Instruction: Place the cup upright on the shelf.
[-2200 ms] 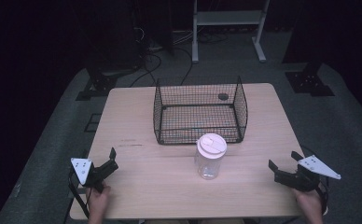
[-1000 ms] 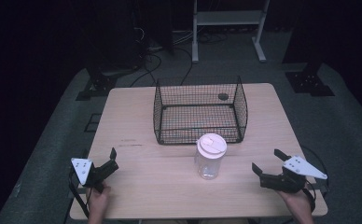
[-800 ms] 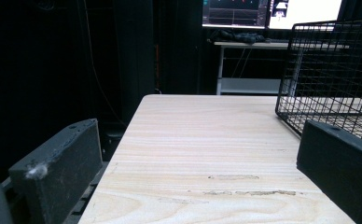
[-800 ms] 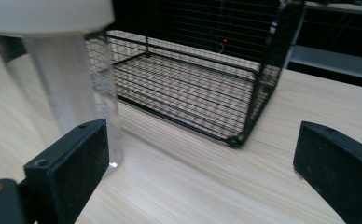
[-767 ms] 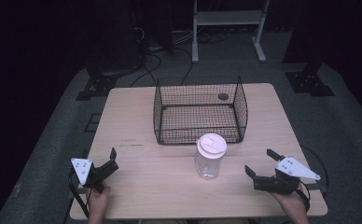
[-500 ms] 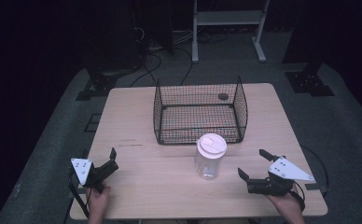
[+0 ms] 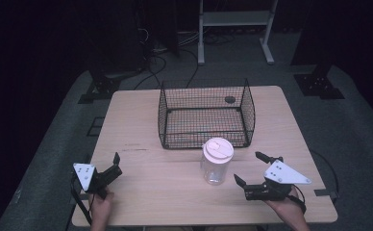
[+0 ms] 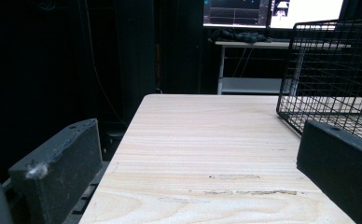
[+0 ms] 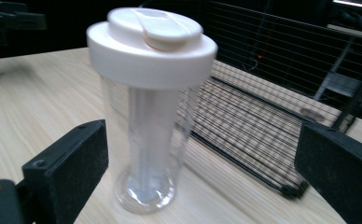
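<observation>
Two jaws wide | right hand-held gripper [image 7: 252, 169] near jar [image 7: 217, 161] | base blurred

Two black hand-held grippers are seen at the near edge of the table. The left gripper [image 7: 111, 163], at the seven o'clock corner in the high view, is topped by a pale grey three-cornered plate marked with small dark dots, and a black cable is trailed from its rear. The right gripper [image 7: 251, 168], at five o'clock, is fitted with a like plate. Its thick, blocky jaws are shown matt black in the right gripper view [image 9: 202, 172], a small screw hole being visible on one.
</observation>
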`<action>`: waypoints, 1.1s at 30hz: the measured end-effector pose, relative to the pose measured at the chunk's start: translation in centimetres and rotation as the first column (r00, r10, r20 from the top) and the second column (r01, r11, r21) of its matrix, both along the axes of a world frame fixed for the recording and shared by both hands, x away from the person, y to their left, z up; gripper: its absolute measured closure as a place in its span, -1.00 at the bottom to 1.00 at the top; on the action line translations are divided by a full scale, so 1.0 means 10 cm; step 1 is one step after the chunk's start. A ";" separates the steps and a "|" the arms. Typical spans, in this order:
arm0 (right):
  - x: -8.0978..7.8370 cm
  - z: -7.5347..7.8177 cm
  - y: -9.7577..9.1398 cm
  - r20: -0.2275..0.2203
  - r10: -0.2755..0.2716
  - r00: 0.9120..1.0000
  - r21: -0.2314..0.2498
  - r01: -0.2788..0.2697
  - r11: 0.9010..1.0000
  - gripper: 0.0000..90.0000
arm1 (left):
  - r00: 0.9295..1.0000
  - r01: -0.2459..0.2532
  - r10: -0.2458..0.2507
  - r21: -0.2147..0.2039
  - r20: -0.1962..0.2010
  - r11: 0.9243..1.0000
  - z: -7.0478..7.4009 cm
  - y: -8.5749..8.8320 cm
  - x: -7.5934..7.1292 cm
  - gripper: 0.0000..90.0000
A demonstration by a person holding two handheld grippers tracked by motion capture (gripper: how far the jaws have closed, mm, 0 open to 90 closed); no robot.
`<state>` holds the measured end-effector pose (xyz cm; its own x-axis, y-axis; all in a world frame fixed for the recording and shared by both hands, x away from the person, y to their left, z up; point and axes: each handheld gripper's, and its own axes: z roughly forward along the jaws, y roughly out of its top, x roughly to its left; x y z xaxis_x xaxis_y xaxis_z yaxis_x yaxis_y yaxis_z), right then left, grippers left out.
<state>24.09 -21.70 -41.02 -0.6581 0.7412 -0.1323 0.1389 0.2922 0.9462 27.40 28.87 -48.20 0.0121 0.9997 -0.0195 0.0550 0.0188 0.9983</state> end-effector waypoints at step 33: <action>0.25 0.04 0.49 0.025 0.058 0.998 0.022 -0.058 0.998 -1.00 | 1.000 0.001 -0.001 -0.005 0.001 1.000 0.00 0.00 0.00 -1.00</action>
